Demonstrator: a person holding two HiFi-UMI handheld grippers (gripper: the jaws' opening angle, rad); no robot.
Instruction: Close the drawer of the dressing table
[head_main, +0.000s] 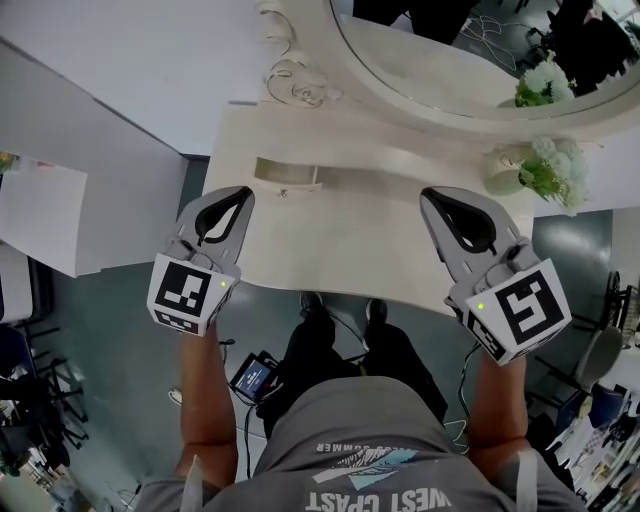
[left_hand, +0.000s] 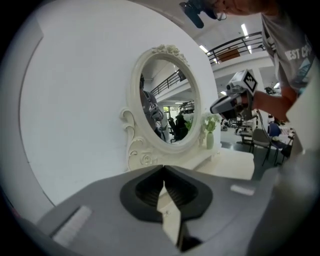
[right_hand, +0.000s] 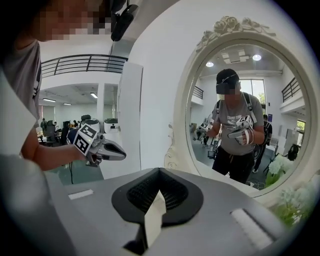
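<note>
The cream dressing table (head_main: 340, 235) lies below me in the head view. A small drawer (head_main: 288, 174) stands pulled out from the raised part under the oval mirror (head_main: 470, 60), its little knob facing me. My left gripper (head_main: 240, 196) is shut with nothing in it, over the table's left front and just left of the drawer, apart from it. My right gripper (head_main: 432, 198) is also shut and empty, over the table's right front. The left gripper view has its jaws (left_hand: 164, 171) closed before the mirror (left_hand: 167, 100). In the right gripper view the jaws (right_hand: 159, 172) meet too.
A pale vase of white flowers (head_main: 545, 170) stands at the table's back right, beside the mirror frame. A white wall panel (head_main: 90, 150) runs along the left. The person's legs and a small device (head_main: 255, 375) are on the floor below the table's front edge.
</note>
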